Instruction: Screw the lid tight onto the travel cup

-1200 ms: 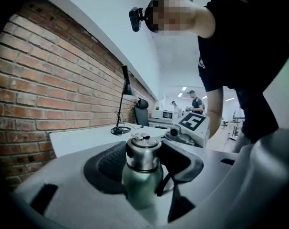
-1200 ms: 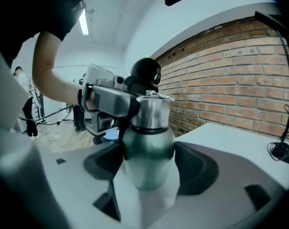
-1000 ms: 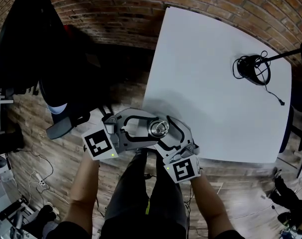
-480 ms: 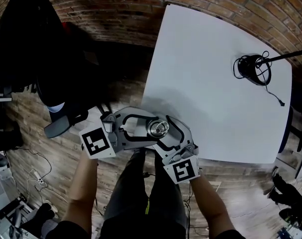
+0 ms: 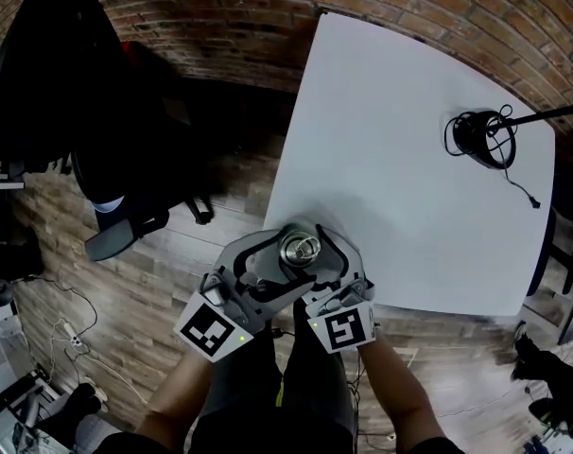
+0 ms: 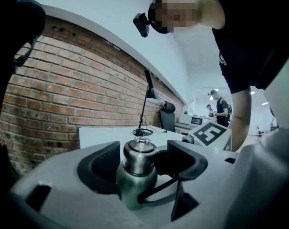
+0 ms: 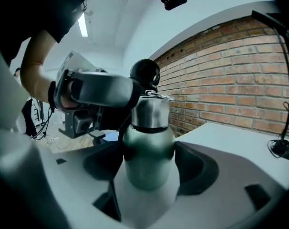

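A travel cup with a green body (image 7: 149,151) and a steel lid (image 6: 139,155) stands upright at the near left corner of the white table (image 5: 400,140); from above it shows as a shiny disc (image 5: 300,248). My right gripper (image 7: 149,167) is shut on the cup's green body, with a pad against each side. My left gripper (image 6: 142,159) reaches in from the lower left at lid height. Its jaws are opening around the lid, and a gap shows beside the right pad (image 6: 185,159). In the head view both the left gripper (image 5: 288,253) and the right gripper (image 5: 310,258) enclose the cup.
A black lamp base with a coiled cable (image 5: 480,135) sits at the table's far right. A black office chair (image 5: 107,159) stands on the wooden floor to the left. A brick wall (image 5: 220,26) runs behind the table. A person (image 6: 221,111) stands far off.
My left gripper has swung from the cup's left side round toward my body, its marker cube moving down and right. Its jaws have spread off the lid. Cup and right gripper stayed put.
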### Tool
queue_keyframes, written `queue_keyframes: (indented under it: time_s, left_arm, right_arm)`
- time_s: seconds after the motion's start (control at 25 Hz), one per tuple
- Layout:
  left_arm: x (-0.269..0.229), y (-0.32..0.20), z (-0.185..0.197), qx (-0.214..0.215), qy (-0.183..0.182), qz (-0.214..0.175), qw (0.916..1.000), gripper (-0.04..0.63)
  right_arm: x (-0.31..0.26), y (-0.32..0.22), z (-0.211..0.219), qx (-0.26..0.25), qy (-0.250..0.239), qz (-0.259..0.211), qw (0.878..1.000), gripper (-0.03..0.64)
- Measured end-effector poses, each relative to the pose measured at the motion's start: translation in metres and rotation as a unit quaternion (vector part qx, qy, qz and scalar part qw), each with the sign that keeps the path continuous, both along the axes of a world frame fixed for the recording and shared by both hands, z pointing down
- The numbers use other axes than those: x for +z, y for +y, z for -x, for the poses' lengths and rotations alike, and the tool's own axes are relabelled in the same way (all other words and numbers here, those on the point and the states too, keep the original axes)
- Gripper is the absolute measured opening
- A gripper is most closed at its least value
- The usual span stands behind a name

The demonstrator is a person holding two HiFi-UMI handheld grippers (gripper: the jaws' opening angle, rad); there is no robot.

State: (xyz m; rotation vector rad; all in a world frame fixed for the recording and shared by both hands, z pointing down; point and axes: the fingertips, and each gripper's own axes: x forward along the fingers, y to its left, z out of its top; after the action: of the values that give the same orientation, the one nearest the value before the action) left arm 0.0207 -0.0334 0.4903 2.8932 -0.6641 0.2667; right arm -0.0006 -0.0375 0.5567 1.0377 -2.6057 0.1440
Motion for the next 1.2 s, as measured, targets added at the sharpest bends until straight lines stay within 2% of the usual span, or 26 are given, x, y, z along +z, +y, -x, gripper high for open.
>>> queue_keyframes:
  time_s: [0.12, 0.2, 0.24, 0.32, 0.4, 0.52, 0.64, 0.72, 0.84, 1.0, 1.12, 1.2]
  left_arm:
    - [-0.001, -0.003, -0.005, -0.081, -0.013, -0.017, 0.9965, 0.311]
    - [-0.001, -0.009, -0.006, -0.117, -0.027, -0.039, 0.9920, 0.311]
    - [-0.001, -0.012, -0.006, -0.129, -0.030, -0.046, 0.9901, 0.310]
    - [0.000, -0.016, -0.005, -0.143, -0.035, -0.054, 0.9876, 0.260]
    - [0.000, -0.016, -0.006, -0.140, -0.036, -0.056, 0.9879, 0.255]
    - [0.001, -0.013, -0.006, -0.096, -0.021, -0.055, 0.9937, 0.253]
    - [0.001, -0.011, -0.009, -0.020, -0.009, -0.056, 0.9982, 0.255]
    - [0.000, -0.010, -0.012, 0.033, -0.007, -0.059, 0.9977, 0.255]
    - [-0.002, -0.006, -0.014, 0.112, -0.002, -0.064, 0.9916, 0.255]
    - [-0.004, -0.004, -0.017, 0.194, 0.005, -0.057, 0.9792, 0.258]
    - [-0.001, -0.001, -0.017, 0.227, -0.006, -0.045, 0.9728, 0.261]
    - [0.000, -0.001, -0.016, 0.228, -0.008, -0.042, 0.9728, 0.261]
  right_arm:
    - [0.001, 0.000, 0.000, 0.005, -0.002, 0.002, 1.000, 0.316]
    - [0.001, -0.001, 0.000, 0.007, -0.003, 0.001, 1.000, 0.316]
    - [0.000, -0.001, 0.000, 0.008, -0.003, 0.001, 1.000, 0.316]
    - [0.000, -0.001, 0.000, 0.010, -0.004, 0.000, 1.000, 0.316]
    - [-0.001, -0.001, 0.000, 0.013, -0.007, 0.000, 1.000, 0.316]
    - [-0.001, -0.001, 0.000, 0.015, -0.010, -0.005, 1.000, 0.316]
    - [0.000, -0.001, 0.000, 0.016, -0.014, -0.005, 1.000, 0.316]
    - [0.001, 0.000, -0.002, 0.014, -0.014, -0.002, 1.000, 0.316]
    - [0.000, -0.001, -0.001, 0.012, -0.014, -0.003, 1.000, 0.316]
    - [-0.002, -0.002, -0.003, 0.013, -0.012, -0.008, 1.000, 0.316]
    - [0.001, 0.000, -0.002, 0.014, -0.009, 0.000, 1.000, 0.316]
    - [0.000, 0.000, -0.001, 0.015, -0.014, -0.003, 1.000, 0.316]
